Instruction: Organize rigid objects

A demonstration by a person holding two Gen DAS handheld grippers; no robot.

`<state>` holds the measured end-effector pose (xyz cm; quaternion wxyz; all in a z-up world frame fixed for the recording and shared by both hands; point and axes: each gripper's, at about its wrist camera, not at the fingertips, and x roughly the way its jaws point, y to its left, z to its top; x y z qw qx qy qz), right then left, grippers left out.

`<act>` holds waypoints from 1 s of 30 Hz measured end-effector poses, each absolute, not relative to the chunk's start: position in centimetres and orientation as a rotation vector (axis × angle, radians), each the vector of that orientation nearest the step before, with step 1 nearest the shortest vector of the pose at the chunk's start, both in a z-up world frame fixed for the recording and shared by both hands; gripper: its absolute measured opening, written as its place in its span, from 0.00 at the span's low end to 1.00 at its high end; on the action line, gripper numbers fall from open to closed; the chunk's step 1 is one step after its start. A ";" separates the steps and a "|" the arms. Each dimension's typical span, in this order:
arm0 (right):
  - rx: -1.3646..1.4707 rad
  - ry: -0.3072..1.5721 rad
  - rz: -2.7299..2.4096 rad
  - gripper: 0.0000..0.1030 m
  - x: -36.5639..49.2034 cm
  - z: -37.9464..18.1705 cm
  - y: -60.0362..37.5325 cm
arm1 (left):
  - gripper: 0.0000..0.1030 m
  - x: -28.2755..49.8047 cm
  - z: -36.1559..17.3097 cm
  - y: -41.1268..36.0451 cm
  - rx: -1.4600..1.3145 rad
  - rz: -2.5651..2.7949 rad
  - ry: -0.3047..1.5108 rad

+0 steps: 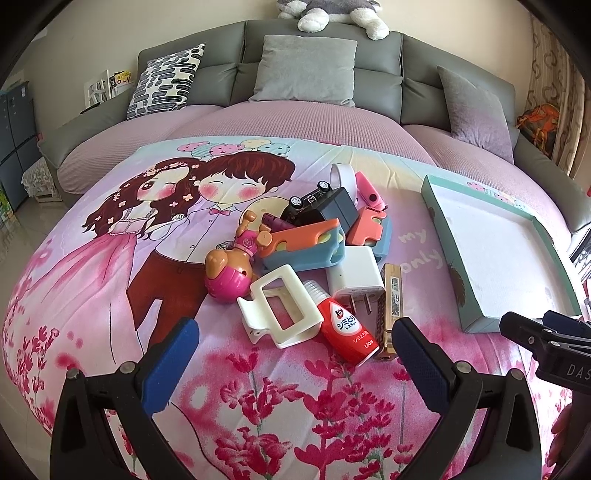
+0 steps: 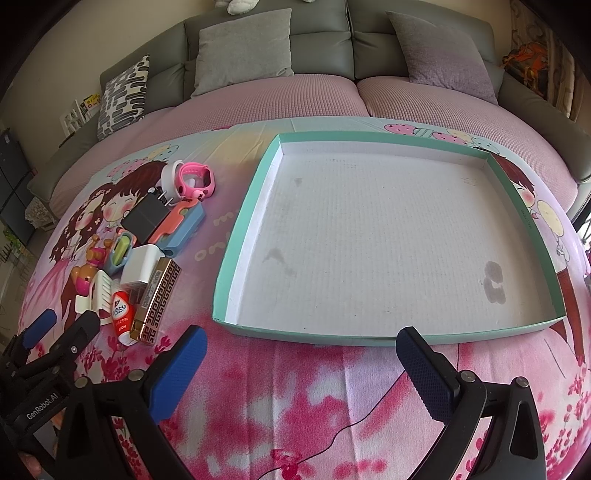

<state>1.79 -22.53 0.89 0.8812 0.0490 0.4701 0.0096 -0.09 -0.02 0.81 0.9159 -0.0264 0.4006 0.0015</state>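
Observation:
A heap of small objects lies on the cartoon-printed cloth: a white hair claw (image 1: 279, 312), a red LION bottle (image 1: 347, 328), a white plug charger (image 1: 354, 278), a gold patterned box (image 2: 157, 301), a pink toy figure (image 1: 227, 271), orange-and-blue holders (image 1: 303, 245), a dark charger (image 2: 146, 216), a toy car (image 1: 308, 199) and a pink watch (image 2: 194, 179). My left gripper (image 1: 291, 358) stands open just short of the claw and bottle. My right gripper (image 2: 299, 365) is open before the teal tray (image 2: 240, 236), whose white floor holds nothing.
A grey sofa (image 1: 321, 74) with cushions backs the pink-covered seat. A plush toy (image 1: 332, 14) lies on the sofa's top. Furniture and a tiled floor show at the far left, a curtain and an orange bag (image 1: 539, 122) at the right.

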 end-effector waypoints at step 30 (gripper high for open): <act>0.072 0.878 0.272 1.00 4.4 5.4 -14.3 | 1.00 0.8 4.3 8.5 -0.245 0.127 0.784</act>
